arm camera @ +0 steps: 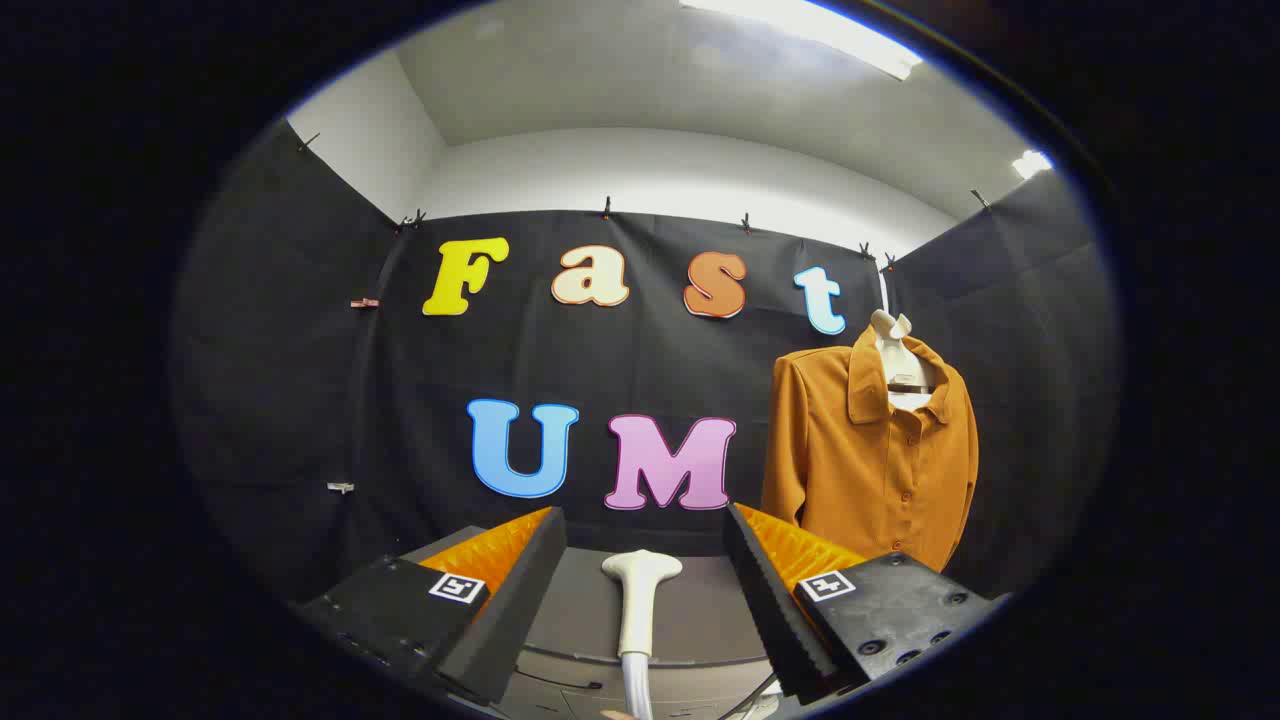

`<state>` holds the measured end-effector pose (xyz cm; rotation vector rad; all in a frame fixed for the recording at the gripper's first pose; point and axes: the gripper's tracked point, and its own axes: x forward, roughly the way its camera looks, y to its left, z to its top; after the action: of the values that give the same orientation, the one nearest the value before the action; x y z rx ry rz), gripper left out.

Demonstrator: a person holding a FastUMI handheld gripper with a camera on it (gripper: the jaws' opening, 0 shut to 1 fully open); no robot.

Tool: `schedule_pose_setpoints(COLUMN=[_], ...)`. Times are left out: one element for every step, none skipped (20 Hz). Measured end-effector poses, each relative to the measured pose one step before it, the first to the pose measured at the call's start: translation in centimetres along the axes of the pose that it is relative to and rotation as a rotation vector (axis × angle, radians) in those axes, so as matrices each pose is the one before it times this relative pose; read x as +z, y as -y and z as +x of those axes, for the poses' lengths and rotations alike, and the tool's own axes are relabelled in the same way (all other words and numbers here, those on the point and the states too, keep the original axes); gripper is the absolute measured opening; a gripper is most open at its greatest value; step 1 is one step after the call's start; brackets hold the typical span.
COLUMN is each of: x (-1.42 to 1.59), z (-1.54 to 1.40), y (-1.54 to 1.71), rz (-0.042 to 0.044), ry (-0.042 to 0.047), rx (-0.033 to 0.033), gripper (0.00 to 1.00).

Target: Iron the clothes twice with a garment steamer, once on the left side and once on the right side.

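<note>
We judge nothing ironed yet: our gripper fingers spread wide, holding nothing, the white steamer head on the desk between them, the orange shirt hanging beyond its far-right corner.

grey table, white wall, ceiling light
</note>
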<state>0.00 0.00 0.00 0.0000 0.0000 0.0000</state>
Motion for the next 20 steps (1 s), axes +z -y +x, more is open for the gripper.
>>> schedule_pose_setpoints(x=[-0.096, -0.100, 0.005, 0.101, -0.024, -0.027, -0.026, -0.091, -0.049, -0.001, 0.080, 0.080, 0.002, -0.010, -0.038, -0.108, -0.037, -0.143, -0.120, -0.130], z=[-0.004, -0.078, -0.140, -0.089, -0.045, -0.035, -0.014, -0.120, -0.009, -0.133, -0.074, -0.084, -0.011, -0.023, 0.023, 0.010, 0.028, 0.029, -0.015, 0.007], y=[0.017, 0.090, 0.092, -0.087, -0.075, -0.018, 0.023, 0.062, -0.124, -0.067, 0.047, 0.171, 0.007, 0.012, -0.024, 0.022, -0.002, 0.019, -0.060, -0.051], rz=[-0.00322, -0.00536, -0.00179, 0.00317, 0.00487, 0.00236, -0.00103, -0.00109, 0.00231, 0.00417, 0.00438, 0.00391, 0.00278, 0.00074, -0.00141, -0.00185, -0.00129, -0.00050, 0.00076, 0.00062], ry=[-0.00484, -0.00337, -0.00269, -0.00056, -0.00131, -0.00160, -0.00275, -0.00248, -0.00199, -0.00240, -0.00069, 0.00032, 0.00125, -0.00015, -0.00132, -0.00216, -0.00364, -0.00445, -0.00433, -0.00407], rx=[-0.00108, -0.00370, -0.00111, 0.00072, 0.00180, -0.00045, -0.00215, -0.00173, 0.00231, 0.00240, -0.00120, -0.00374, -0.00182, -0.00199, -0.00129, -0.00144, -0.00282, -0.00232, -0.00095, -0.00275], gripper=[0.98, 0.98, 0.98, 0.98, 0.98, 0.98, 0.98, 0.98, 0.98, 0.98, 0.98, 0.98, 0.98, 0.98, 0.98, 0.98, 0.98, 0.98, 0.98, 0.98])
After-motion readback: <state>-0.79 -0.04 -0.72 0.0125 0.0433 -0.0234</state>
